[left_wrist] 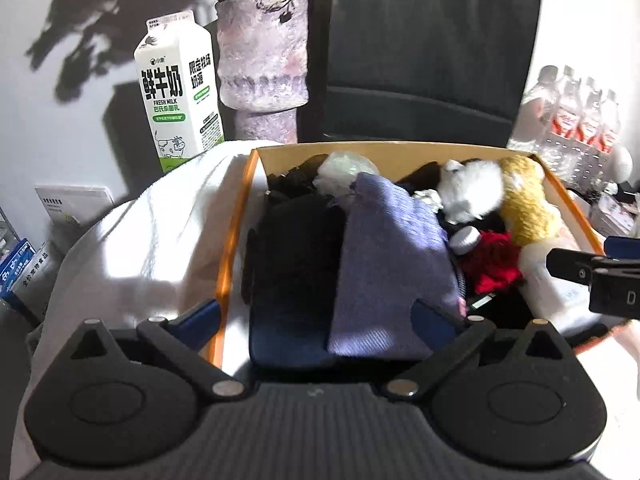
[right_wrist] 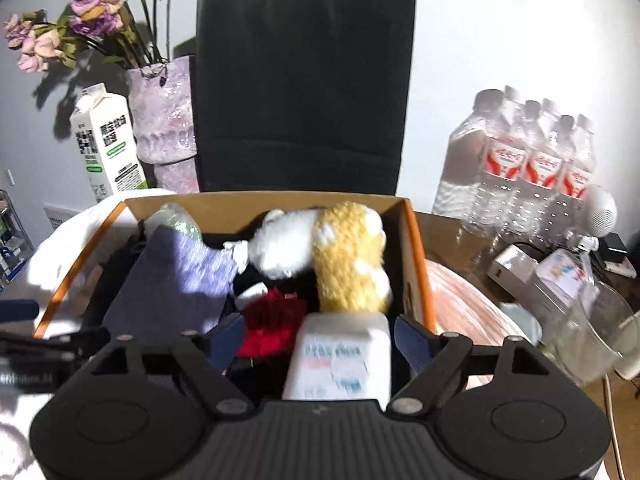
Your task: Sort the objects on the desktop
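Observation:
A cardboard box (left_wrist: 352, 152) with orange edges holds a dark blue cloth (left_wrist: 292, 280), a lavender cloth (left_wrist: 388, 256), a white and yellow plush toy (left_wrist: 500, 196), a red fuzzy item (left_wrist: 496, 264) and a small jar (left_wrist: 466, 239). My left gripper (left_wrist: 316, 316) is open, its fingers wide over the two cloths at the box's near edge. My right gripper (right_wrist: 320, 342) is open over the box (right_wrist: 416, 256), with a white labelled pack (right_wrist: 340, 356) lying between its fingers. The plush (right_wrist: 344, 256) and the red item (right_wrist: 272, 320) lie just beyond. The right gripper shows at the left wrist view's right edge (left_wrist: 600, 276).
A milk carton (left_wrist: 176, 96), a lavender vase (left_wrist: 264, 60) with flowers and a black paper bag (right_wrist: 304, 80) stand behind the box. White cloth (left_wrist: 160, 232) lies left of it. Shrink-wrapped water bottles (right_wrist: 532, 164), a clear beaker (right_wrist: 596, 336), small boxes and a pink plate (right_wrist: 460, 300) are on the right.

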Motion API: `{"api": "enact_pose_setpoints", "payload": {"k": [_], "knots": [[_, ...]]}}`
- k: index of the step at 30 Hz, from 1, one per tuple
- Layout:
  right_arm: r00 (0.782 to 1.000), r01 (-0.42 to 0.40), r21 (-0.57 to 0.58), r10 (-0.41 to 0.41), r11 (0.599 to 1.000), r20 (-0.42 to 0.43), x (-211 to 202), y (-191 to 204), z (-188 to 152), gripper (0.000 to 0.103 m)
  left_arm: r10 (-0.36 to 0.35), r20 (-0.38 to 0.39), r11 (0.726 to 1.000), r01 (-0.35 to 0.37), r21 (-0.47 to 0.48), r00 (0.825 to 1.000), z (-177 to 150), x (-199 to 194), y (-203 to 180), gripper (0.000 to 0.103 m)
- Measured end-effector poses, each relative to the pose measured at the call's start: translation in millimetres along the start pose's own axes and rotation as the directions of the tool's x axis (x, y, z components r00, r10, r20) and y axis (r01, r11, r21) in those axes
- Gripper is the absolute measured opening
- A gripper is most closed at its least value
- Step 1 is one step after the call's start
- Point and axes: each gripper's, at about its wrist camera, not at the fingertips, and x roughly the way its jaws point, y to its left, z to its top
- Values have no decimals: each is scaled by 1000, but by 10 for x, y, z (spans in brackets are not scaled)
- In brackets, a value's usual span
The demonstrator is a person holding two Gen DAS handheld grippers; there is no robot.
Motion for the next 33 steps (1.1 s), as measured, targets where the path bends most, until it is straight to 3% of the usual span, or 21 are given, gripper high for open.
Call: {"api": "enact_pose_setpoints", "payload": {"k": [6,10,14,23,27,30,33], "knots": [[999,-14,-12,15,1000,36,-373,21,-217,82,-5,37,1000,5,2,999,-175,-326,-119,103],[993,-48,-29,50,998,102,-753,54,-489,85,-24,102,999,21,34,995,-444,-682,-179,103],[978,-91,-48,99,995,183,-1184,75,-926,91,-59,174,995,45,85,983,-855,-1048,-191,103],[968,-44,-97,66,994,240,-1910,211,-1999,92,-98,230,994,83,77,968,-1835,-1637,-114,103],[968,-75,-75,91,994,234,-2118,229,-2381,92,-44,238,995,21,97,970,-2299,-1788,-150,103],[958,-55,-22,59,998,281,-2215,261,-2601,92,16,280,996,-39,76,960,-2605,-1872,-185,103],[939,-9,-22,17,1000,344,-2273,368,-2826,93,-4,295,997,-19,74,956,-2786,-1944,-191,103]]}}
